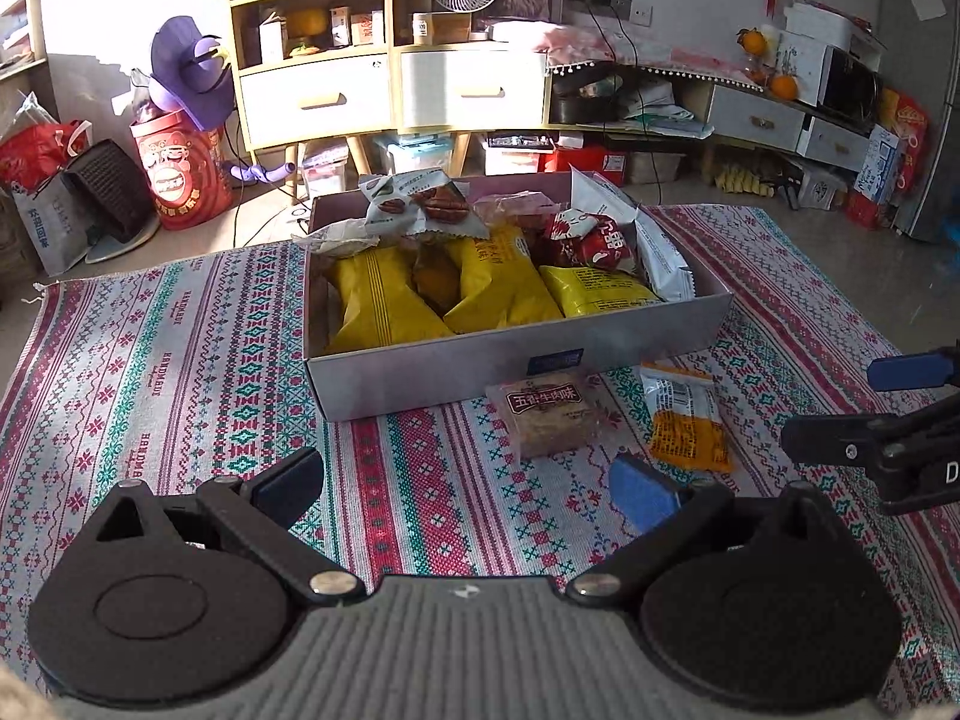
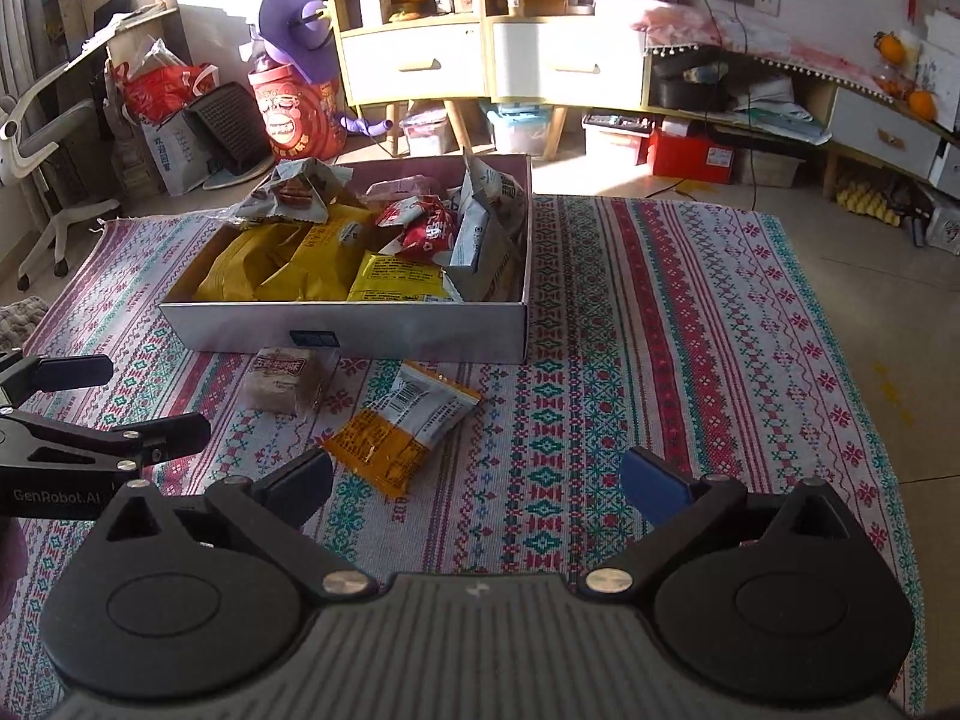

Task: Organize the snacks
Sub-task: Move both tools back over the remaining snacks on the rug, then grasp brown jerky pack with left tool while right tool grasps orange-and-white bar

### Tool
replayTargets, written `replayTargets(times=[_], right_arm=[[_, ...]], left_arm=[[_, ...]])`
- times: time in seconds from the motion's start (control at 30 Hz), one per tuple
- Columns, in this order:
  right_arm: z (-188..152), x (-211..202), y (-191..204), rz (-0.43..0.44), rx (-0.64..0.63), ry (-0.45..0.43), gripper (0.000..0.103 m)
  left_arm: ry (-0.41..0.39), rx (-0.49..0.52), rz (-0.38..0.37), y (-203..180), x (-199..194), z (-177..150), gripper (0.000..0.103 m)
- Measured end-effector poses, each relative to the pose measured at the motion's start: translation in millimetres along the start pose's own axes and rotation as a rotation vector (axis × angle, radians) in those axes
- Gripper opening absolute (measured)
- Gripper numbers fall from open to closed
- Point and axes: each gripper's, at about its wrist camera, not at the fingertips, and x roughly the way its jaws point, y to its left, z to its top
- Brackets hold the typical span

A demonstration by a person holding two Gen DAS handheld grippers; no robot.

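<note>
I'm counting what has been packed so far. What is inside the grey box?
The grey box holds yellow packets, a red packet, a white pouch and nut snack packets piled on top. Anything beneath them is covered.

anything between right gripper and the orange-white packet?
Only bare patterned cloth between the open right gripper and the orange-white packet, seen in the right wrist view.

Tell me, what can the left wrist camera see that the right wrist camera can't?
Only the left wrist view shows the black appliance on the cabinet at far right. Only the right wrist view shows the white swivel chair at far left. Both show the snack box, the brown square snack and the orange and white packet lying on the patterned cloth, beside the box.
</note>
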Motion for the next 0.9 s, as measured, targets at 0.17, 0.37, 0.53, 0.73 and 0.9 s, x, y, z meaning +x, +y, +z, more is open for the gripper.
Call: replayTargets(times=[0.17, 0.37, 0.53, 0.73, 0.9], right_arm=[[-4.0, 2.3, -8.9, -0.008, 0.002, 0.004, 0.102], [-7.7, 9.0, -13.8, -0.017, -0.005, 0.025, 0.102], [-8.3, 17.1, -11.1, -0.017, -0.03, 0.038, 0.102], [-5.7, 24.9, 0.5, 0.024, -0.033, 0.054, 0.102], [-2.5, 28.7, 8.1, 0.054, -0.019, 0.056, 0.102]], left_arm=[[-0.008, -0.039, -0.026, -11.0, 18.9, 6.7, 0.103], [-0.011, -0.023, -0.053, -24.9, 36.5, 10.3, 0.095], [0.002, -0.04, -0.062, -20.9, 46.7, 4.9, 0.072], [0.013, -0.042, -0.074, -17.3, 41.0, 4.7, 0.054], [0.035, -0.082, -0.049, -5.7, 29.7, 1.8, 0.05]])
